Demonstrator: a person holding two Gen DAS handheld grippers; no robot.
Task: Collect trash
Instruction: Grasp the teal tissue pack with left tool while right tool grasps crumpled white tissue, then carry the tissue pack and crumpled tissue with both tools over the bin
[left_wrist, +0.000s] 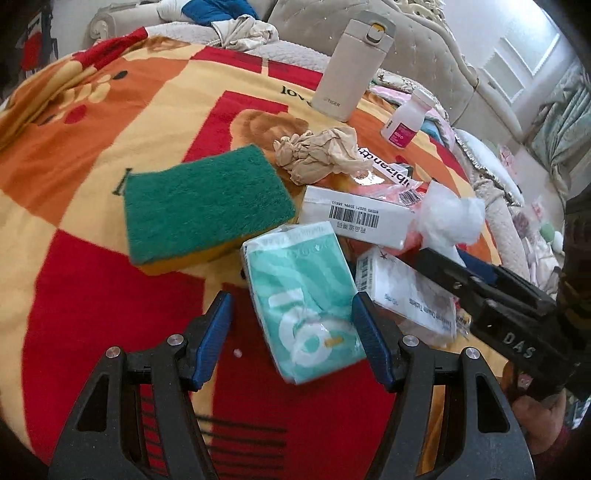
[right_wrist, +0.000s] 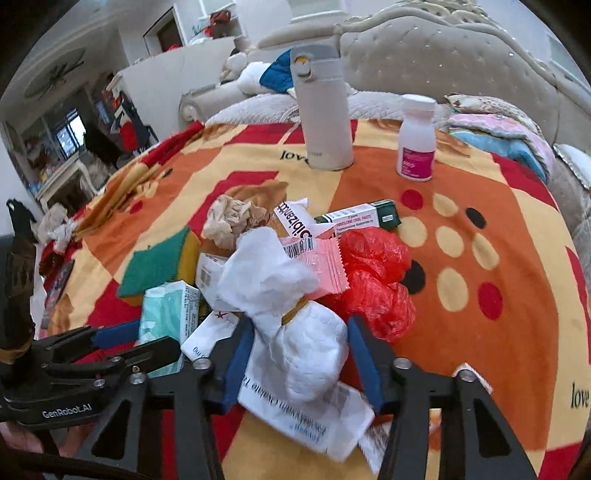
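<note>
Between my right fingers (right_wrist: 301, 352) sits a white crumpled tissue wad (right_wrist: 291, 306); the blue pads flank it on both sides, spread, and I cannot tell whether they touch it. It rests on a printed paper leaflet (right_wrist: 303, 421) lying on the patterned blanket (right_wrist: 498, 266). Just beyond the wad lie a pink wrapper (right_wrist: 325, 266) and a red plastic bag (right_wrist: 376, 280), with a brown paper ball (right_wrist: 231, 218) farther back. My left fingers (left_wrist: 291, 332) stand open around the near end of a teal tissue pack (left_wrist: 303, 295), which lies slanted between them, its right edge close to the right pad. Beside it lies a green sponge (left_wrist: 199, 203). A beige thermos (left_wrist: 351, 66) and a white pill bottle (left_wrist: 408, 118) stand upright at the far edge.
</note>
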